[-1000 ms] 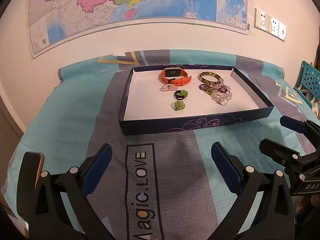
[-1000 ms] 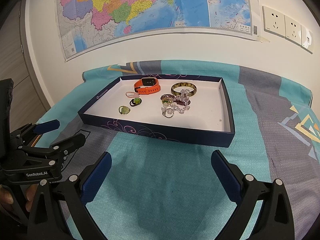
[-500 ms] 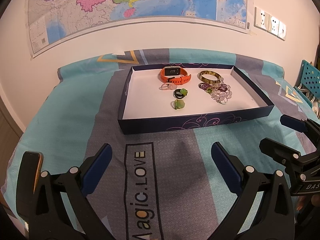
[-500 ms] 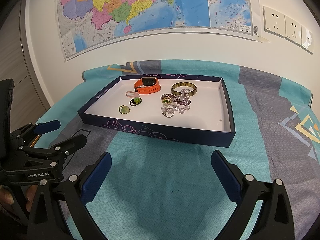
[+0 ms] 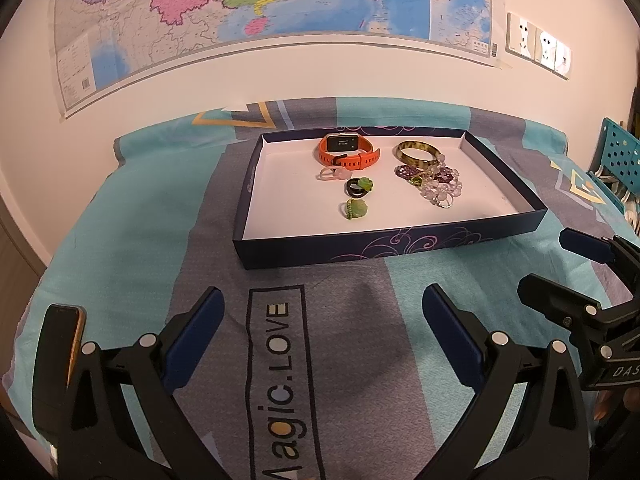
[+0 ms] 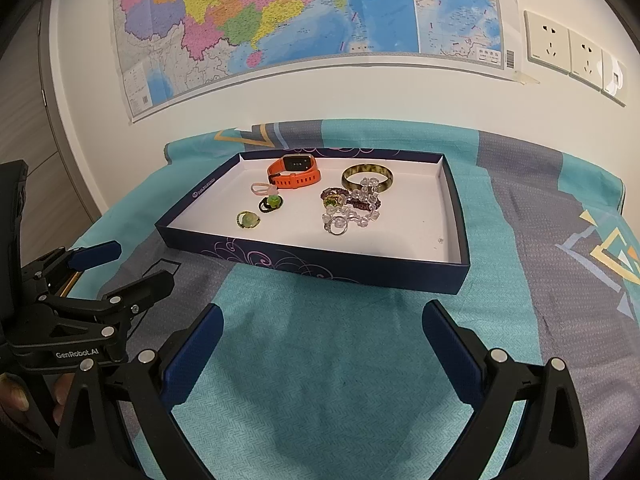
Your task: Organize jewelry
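A dark blue tray (image 5: 400, 240) (image 6: 320, 266) with a white floor lies on the bedspread. In it are an orange watch (image 5: 348, 152) (image 6: 296, 172), a green-brown bangle (image 5: 418, 152) (image 6: 367, 176), a pink ring (image 5: 331, 174) (image 6: 262, 189), a black ring with a green stone (image 5: 358, 187) (image 6: 271, 203), a green ring (image 5: 355, 209) (image 6: 248, 220) and a heap of bead bracelets (image 5: 434, 182) (image 6: 352, 206). My left gripper (image 5: 324, 320) and my right gripper (image 6: 324, 332) are both open and empty, in front of the tray.
A phone (image 5: 60, 344) lies on the bed at the left. The right gripper shows at the right of the left wrist view (image 5: 576, 280); the left gripper shows at the left of the right wrist view (image 6: 116, 268). A wall map (image 5: 280, 8) hangs behind. A teal basket (image 5: 620, 164) stands at the right.
Both grippers have drawn back very slightly from the tray. Nothing in the tray has moved.
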The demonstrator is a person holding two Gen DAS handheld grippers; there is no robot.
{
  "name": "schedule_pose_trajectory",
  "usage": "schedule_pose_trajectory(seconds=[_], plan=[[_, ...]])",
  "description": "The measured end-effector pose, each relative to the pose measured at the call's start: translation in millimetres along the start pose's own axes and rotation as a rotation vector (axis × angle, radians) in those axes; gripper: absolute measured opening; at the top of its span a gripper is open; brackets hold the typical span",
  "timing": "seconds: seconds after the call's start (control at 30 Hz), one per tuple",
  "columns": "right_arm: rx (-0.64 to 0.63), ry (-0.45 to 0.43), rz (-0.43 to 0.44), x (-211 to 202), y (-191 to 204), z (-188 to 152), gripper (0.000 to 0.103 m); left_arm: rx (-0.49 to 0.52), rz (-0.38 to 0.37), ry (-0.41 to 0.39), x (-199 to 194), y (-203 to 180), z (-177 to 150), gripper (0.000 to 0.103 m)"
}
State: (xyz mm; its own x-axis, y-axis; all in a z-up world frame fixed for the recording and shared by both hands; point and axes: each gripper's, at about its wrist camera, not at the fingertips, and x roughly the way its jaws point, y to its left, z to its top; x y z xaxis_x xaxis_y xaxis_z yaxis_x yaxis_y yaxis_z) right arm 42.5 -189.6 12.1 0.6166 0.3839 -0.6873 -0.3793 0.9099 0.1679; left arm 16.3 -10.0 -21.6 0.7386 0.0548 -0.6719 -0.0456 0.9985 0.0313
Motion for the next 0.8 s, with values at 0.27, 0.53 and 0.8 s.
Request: schedule_pose_trajectory(seconds=[0.27, 0.53, 0.8], plan=[[-0.001, -0.001, 0.001, 0, 0, 0, 0.096, -0.008, -0.014, 0.002, 0, 1, 0, 0.098], [-0.011, 0.003, -0.002, -1, -1, -1, 0.096, 0.000, -0.040, -0.001, 1, -1, 0, 0.098], [-0.047, 0.138, -0.133, 1, -66, -9, 0.096, -0.043, -0.006, 0.037, 8, 26, 0, 0.098]])
